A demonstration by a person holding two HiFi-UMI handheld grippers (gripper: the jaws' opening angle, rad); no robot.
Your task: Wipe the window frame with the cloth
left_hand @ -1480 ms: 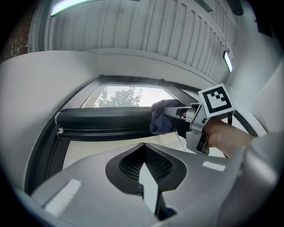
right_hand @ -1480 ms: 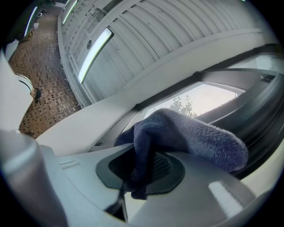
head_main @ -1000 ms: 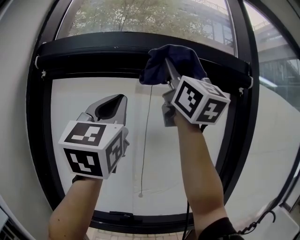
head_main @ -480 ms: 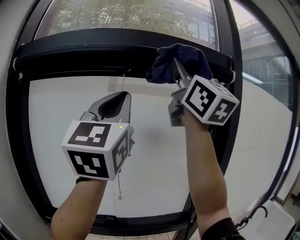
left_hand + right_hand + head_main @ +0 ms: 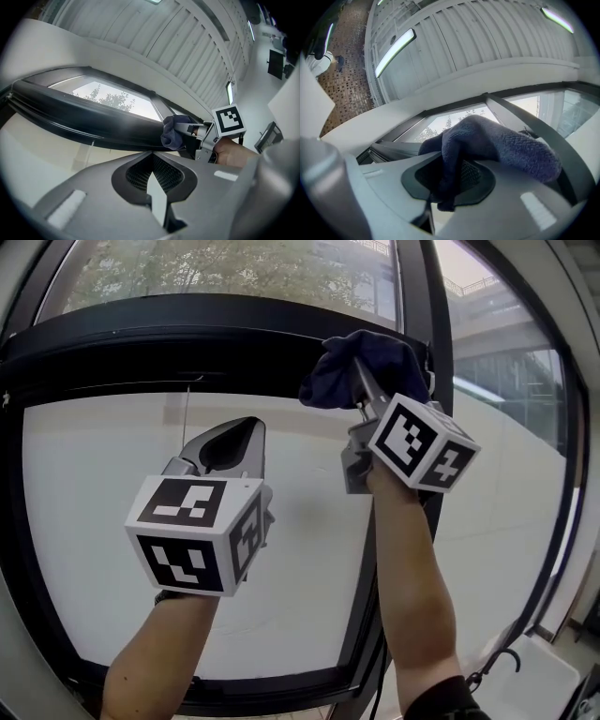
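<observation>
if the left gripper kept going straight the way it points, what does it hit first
Most likely the black crossbar, which lies right beyond the tips of the shut left gripper. The cloth sits to the right of that line. Depth is hard to judge, so this is a best guess.

Above you, a ribbed white ceiling (image 5: 487, 42) carries lit strip lights (image 5: 393, 51); beyond the upper pane (image 5: 141, 277) you see leafy trees (image 5: 234, 268) and a building (image 5: 375, 287).
</observation>
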